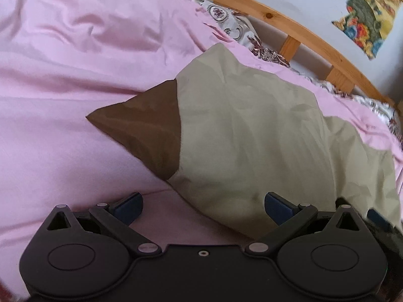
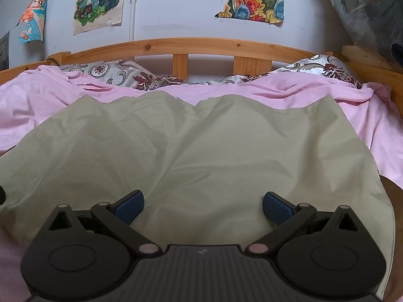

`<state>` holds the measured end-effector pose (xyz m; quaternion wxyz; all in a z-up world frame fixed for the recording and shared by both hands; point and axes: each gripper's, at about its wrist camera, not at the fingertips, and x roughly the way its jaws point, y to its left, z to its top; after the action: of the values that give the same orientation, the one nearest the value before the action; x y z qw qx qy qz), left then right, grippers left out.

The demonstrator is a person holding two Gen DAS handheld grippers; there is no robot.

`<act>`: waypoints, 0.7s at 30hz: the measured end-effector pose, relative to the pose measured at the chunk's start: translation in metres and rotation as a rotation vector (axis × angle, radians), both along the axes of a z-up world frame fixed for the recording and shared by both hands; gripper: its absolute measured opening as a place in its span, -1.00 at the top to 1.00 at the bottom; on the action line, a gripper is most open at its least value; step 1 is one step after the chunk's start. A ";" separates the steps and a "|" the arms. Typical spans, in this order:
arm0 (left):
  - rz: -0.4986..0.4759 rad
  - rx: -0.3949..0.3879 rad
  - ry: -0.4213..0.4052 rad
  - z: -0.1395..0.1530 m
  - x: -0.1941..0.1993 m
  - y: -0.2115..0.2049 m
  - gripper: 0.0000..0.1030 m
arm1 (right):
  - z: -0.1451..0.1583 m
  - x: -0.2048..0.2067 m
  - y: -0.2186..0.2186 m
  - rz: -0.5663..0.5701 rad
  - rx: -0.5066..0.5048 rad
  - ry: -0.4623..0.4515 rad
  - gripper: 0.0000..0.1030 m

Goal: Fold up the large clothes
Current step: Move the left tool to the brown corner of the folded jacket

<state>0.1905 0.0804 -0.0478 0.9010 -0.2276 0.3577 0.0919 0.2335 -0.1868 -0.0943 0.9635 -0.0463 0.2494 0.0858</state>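
1. Khaki-green garment [image 2: 201, 151] lies spread on the pink sheet [image 2: 377, 130] of a bed, its far hem running wavy across the bed short of the pillows.
2. In the left wrist view the same garment [image 1: 252, 130] shows a brown panel [image 1: 143, 128] folded out to a point on its left side, resting flat on the pink sheet [image 1: 63, 100].
3. The left claw [image 1: 203, 209] stands wide open, its blue-padded fingers [image 1: 129, 207] well apart; it holds nothing. The near corner of the garment lies between the fingers, and whether the pads touch the cloth cannot be told.
4. The right claw [image 2: 203, 207] is also spread wide and holds nothing, with its blue pads [image 2: 277, 207] over the near part of the garment; cloth fills the gap between the fingers.
5. At the right edge of the right wrist view, a strip of brown fabric [image 2: 395, 239] shows past the garment's pale border.
6. Patterned pillows [image 2: 113, 73] in white, grey and dark red lie along the wooden headboard [image 2: 191, 46] beyond the pink sheet.
7. On the pale wall above the headboard hang several colourful posters [image 2: 100, 2], and a thin white pipe [image 2: 132, 7] runs down between two of them.
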 end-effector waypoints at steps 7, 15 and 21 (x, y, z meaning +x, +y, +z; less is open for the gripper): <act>0.003 -0.101 -0.057 -0.010 0.027 0.024 -0.99 | 0.000 -0.001 0.003 -0.003 -0.010 -0.007 -1.00; 0.034 -0.101 -0.073 -0.013 0.043 0.027 -0.99 | 0.000 -0.002 0.004 -0.004 -0.010 -0.009 -1.00; 0.048 -0.100 -0.078 -0.014 0.043 0.027 -0.96 | 0.000 -0.002 0.003 -0.005 -0.013 -0.013 -1.00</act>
<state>0.2335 0.1076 -0.0618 0.8993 -0.2842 0.3209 0.0866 0.2318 -0.1836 -0.0945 0.9649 -0.0523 0.2440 0.0817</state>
